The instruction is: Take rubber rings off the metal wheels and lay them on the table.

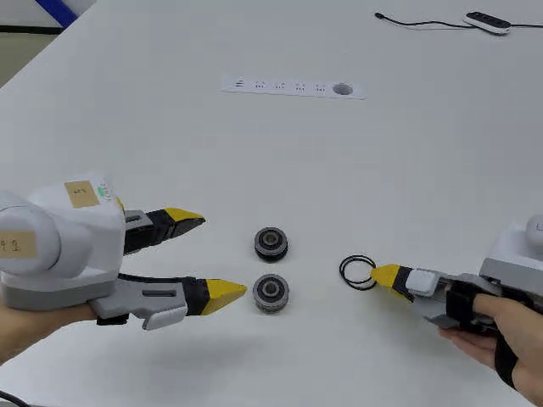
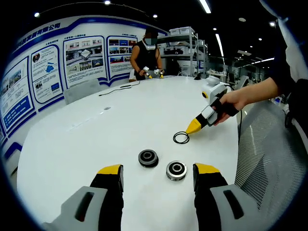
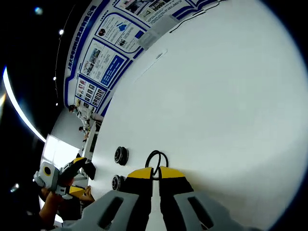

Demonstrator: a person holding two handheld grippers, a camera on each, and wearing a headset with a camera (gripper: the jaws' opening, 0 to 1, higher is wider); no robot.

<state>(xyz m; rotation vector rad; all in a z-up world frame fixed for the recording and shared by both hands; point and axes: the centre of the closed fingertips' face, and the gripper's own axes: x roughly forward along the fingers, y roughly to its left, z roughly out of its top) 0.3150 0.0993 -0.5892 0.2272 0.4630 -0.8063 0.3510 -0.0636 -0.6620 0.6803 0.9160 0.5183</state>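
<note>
- Left tongs [image 1: 221, 256] spread wide and empty, held just left of the two wheels.
- Right tongs [image 1: 383, 275] pinched shut on the edge of the rubber rings [image 1: 357, 271], which lie flat on the white surface [image 1: 153, 153], right of the wheels.
- Near wheel [image 1: 271, 293] shows a bare metal rim; far wheel [image 1: 271, 243] sits just behind it, darker, not touching.
- Power strip [image 1: 293, 86] lies well beyond.

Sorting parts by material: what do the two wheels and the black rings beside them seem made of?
Far wheel and near wheel: likely metal, with shiny grey hubs; their dark rims may be rubber. Black rings: thin, matte, probably rubber, though the look leaves plastic open.
</note>
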